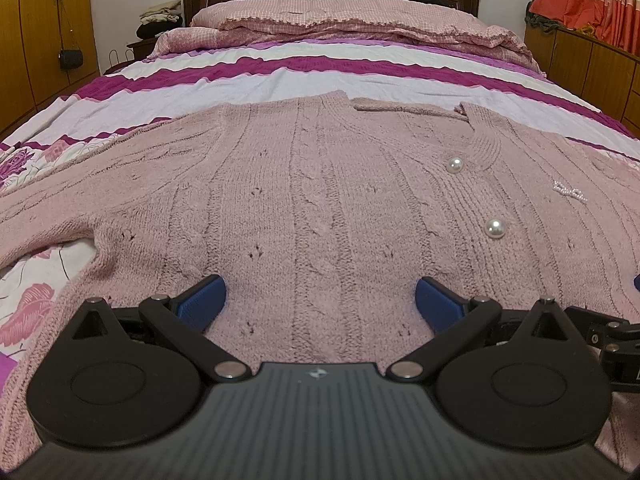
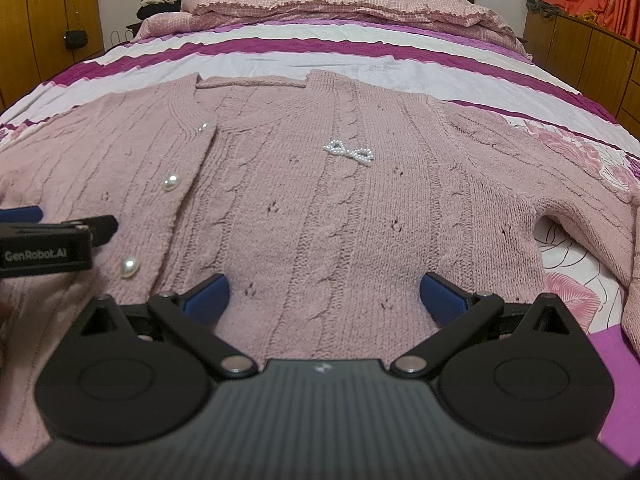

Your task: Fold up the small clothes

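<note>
Pink cardigan (image 1: 320, 200) flat on bed (image 1: 320, 80), L gripper (image 1: 321, 300) & R gripper (image 2: 324, 298) fingers spread wide just above its hem

Soft, even indoor light fills both views, a little dim and warm, with only faint shadows under the cardigan (image 1: 320, 200) sleeves. The pearl buttons (image 1: 494, 228) carry small glare spots. Fisheye distortion bows the bed (image 2: 360, 56) edges at 3 and 9 o'clock. At 9 o'clock in the right view, the left gripper (image 2: 24, 216) is blurred.
</note>
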Demonstrator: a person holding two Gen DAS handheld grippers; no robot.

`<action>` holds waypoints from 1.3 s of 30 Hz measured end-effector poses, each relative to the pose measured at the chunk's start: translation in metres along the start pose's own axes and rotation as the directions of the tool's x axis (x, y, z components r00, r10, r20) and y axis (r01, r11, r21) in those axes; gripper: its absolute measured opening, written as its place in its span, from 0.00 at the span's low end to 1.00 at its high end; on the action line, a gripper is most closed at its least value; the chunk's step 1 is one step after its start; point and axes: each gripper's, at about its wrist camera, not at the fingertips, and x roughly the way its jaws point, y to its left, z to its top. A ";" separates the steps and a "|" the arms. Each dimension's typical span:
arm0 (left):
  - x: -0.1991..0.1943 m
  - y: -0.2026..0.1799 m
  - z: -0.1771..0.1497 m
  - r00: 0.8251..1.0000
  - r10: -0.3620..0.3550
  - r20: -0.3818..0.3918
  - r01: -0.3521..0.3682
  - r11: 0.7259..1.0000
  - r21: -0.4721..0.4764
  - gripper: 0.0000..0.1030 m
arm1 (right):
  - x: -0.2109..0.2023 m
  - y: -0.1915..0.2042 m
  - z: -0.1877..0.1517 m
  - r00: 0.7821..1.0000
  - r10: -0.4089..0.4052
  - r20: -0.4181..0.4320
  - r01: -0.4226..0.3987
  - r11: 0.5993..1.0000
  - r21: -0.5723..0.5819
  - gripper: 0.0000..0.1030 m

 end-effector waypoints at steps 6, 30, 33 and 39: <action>0.000 0.000 0.000 1.000 0.000 0.000 0.000 1.000 0.001 1.00 | 0.000 0.000 0.000 1.000 0.000 0.000 0.000 1.000 0.000 1.00; -0.001 0.002 0.006 1.000 -0.008 -0.023 0.008 1.000 -0.006 1.00 | -0.002 -0.001 0.001 1.000 0.003 0.003 -0.003 1.000 0.003 1.00; -0.005 0.002 0.014 0.999 -0.010 -0.037 0.010 1.000 -0.003 1.00 | -0.005 -0.001 0.003 1.000 0.009 0.003 -0.009 1.000 0.005 1.00; -0.018 0.002 0.019 0.999 -0.015 -0.050 0.015 1.000 0.007 1.00 | -0.018 -0.009 0.007 0.999 0.050 0.020 -0.051 0.998 0.048 1.00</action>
